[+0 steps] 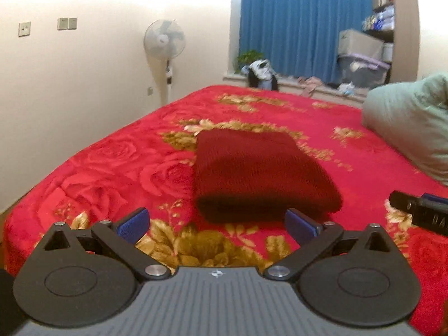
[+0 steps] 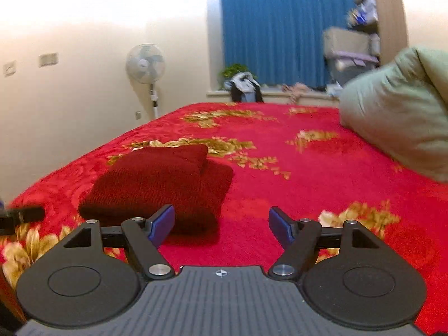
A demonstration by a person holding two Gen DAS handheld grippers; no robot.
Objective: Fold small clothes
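A dark red knitted garment [image 1: 260, 173] lies folded into a thick rectangle on the red flowered bedspread [image 1: 112, 168]. My left gripper [image 1: 217, 225] hovers just short of its near edge, jaws wide open, blue pads empty. In the right wrist view the same folded garment [image 2: 159, 187] sits left of centre. My right gripper [image 2: 221, 226] stands open beside its near right corner, with nothing between the pads. The right gripper's black finger [image 1: 420, 210] pokes in at the right edge of the left wrist view. A tip of the left gripper [image 2: 22, 215] shows at the far left of the right wrist view.
A pale green duvet [image 2: 397, 112] is heaped at the right side of the bed. Beyond the bed stand a pedestal fan [image 1: 164, 42], a blue curtain [image 1: 302, 22] over a cluttered window sill, and shelves with storage boxes [image 1: 361, 56]. The bed's left edge drops toward a cream wall.
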